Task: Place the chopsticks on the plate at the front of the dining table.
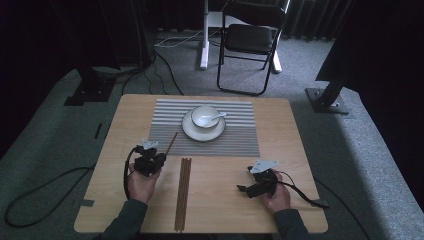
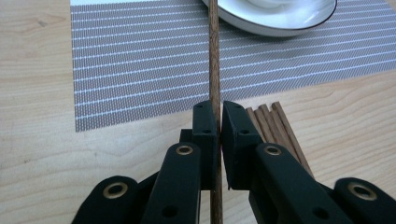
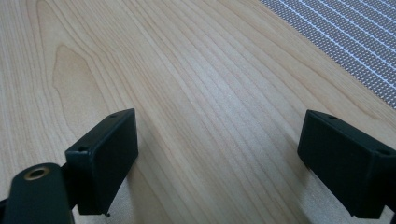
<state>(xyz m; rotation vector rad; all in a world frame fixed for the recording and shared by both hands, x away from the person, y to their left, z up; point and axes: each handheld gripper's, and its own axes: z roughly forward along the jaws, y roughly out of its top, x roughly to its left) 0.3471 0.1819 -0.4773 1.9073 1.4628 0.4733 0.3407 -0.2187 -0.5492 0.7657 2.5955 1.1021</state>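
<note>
Pale wood makes up the table (image 1: 295,125) in front of you, and the grey striped placemat (image 1: 165,112) lies across its far half. At the middle of that mat stands a white saucer (image 1: 192,133) with a white bowl (image 1: 201,112) on it, and a white spoon (image 1: 218,116) rests in the bowl with its handle over the rim toward your right. Nearer to you, a bundle of brown chopsticks (image 1: 183,195) lies on the bare wood, running from just short of the mat's near edge back almost to the table's near edge. Your left gripper (image 2: 218,122) is low over the table just left of the bundle's far end, and its jaws are clenched on a single chopstick (image 2: 214,56). In the left gripper view that stick passes straight between the pads and reaches out over the mat up to the saucer's rim; whether its tip touches the saucer you probably could not say from here. In the high view it slants up and to the right from the gripper across the mat's near left corner. Your right gripper (image 1: 242,188) sits well apart on the right side of the table, pointing left toward the bundle, its jaws spread wide over bare wood with nothing between them.
</note>
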